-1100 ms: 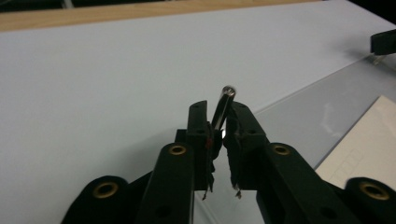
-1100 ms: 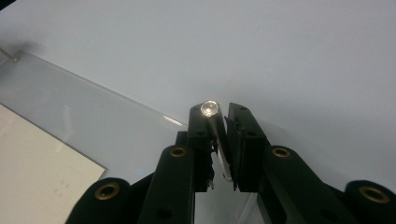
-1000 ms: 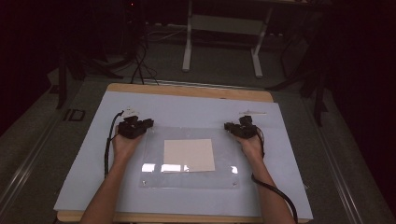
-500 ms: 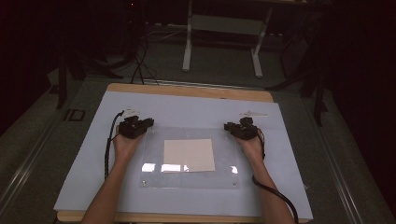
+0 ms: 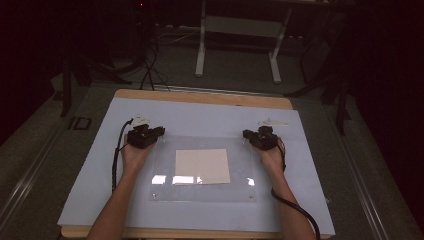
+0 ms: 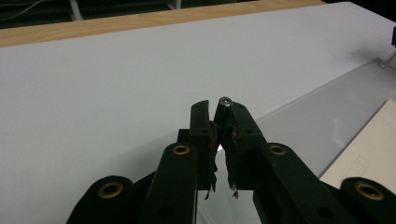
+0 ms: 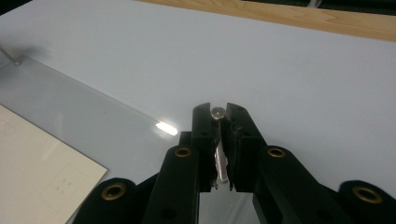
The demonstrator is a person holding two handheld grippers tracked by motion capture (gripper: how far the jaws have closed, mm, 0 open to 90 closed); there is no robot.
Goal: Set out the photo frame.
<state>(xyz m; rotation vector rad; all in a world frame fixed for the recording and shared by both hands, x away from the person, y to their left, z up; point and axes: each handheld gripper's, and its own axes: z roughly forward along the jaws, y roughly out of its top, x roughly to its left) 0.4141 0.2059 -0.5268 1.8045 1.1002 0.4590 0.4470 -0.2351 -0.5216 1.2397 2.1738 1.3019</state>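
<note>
**Screws held over far corners of clear sheet**

Screws in both hands, one each. Left hand-held gripper (image 6: pixel 218 112) clenched on a small silver screw (image 6: pixel 225 101), round head poking up past the black jaw tips. Right hand-held gripper (image 7: pixel 220 114) clenched on another screw (image 7: pixel 217 112), shiny shaft running down between the jaws, long way lined up with them.

Seen from above: left hand-held gripper (image 5: pixel 145 136) at the far left corner of a clear plastic sheet (image 5: pixel 240 190), right one (image 5: pixel 261 137) at the far right corner. So each corner right under its own hand, no reaching across. Probably next: push each screw down into its corner. Holes too small to see from here.

Sheet flat, smooth, see-through, with bright shiny spots near the front. Under it, a cream paper rectangle (image 5: pixel 202 166) with faint printed squares. Under that, a pale blue mat (image 5: pixel 100 170), dull and soft-looking, on a wooden bench (image 5: pixel 200 96). Two more small screws looking set in the near corners.
</note>
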